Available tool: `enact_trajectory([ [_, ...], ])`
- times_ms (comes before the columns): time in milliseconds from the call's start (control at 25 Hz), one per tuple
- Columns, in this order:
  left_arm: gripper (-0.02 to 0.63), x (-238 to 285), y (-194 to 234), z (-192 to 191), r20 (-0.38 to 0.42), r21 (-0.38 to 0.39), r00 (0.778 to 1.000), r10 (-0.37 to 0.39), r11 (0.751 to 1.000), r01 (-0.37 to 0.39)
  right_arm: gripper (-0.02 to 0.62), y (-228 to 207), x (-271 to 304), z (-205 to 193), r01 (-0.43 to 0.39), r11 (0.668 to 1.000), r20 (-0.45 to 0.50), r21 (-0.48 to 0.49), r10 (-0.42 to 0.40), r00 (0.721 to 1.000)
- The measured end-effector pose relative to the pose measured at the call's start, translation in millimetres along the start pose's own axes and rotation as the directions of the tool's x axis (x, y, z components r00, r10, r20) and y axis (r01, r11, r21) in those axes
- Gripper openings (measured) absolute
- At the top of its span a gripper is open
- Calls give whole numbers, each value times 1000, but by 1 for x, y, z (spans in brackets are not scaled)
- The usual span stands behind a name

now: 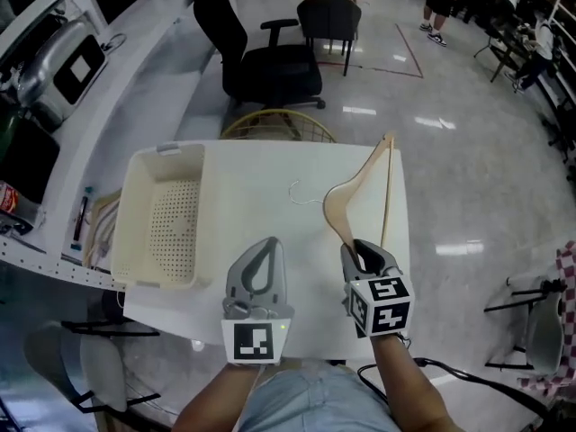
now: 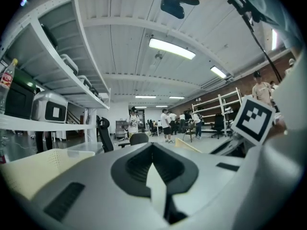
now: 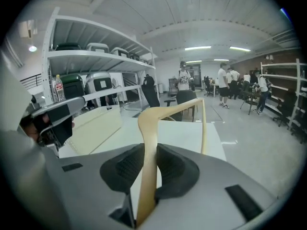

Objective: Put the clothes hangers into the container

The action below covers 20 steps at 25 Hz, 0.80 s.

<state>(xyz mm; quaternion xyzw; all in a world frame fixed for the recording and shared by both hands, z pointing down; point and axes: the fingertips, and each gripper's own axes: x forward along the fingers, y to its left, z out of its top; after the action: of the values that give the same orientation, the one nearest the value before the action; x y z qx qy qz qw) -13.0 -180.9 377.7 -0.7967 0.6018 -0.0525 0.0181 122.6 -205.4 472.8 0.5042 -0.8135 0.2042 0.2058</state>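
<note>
Right gripper (image 1: 364, 254) clamped on one arm end of the wooden clothes hanger (image 1: 339, 208), which reaches ahead of it. Left gripper (image 1: 262, 261) closed, empty. I judge the hanger light, rigid and smooth. Container (image 1: 135, 207) lies left of both.

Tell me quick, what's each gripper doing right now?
Left gripper: closed, nothing in it.
Right gripper: closed on the hanger.
</note>
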Motion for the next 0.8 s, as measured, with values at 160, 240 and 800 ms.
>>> enact_trajectory([
  [160,11,-16,-4,29,56,13,997,44,999,-45,89,10,-20,32,-38,999,53,-37,40,998],
  [240,11,-23,-2,39,76,15,994,78,997,-79,89,13,-29,50,-57,996,92,-63,63,994],
  [800,12,-85,-26,74,145,61,951,274,957,-285,89,31,-83,71,-214,959,163,-186,244,956],
])
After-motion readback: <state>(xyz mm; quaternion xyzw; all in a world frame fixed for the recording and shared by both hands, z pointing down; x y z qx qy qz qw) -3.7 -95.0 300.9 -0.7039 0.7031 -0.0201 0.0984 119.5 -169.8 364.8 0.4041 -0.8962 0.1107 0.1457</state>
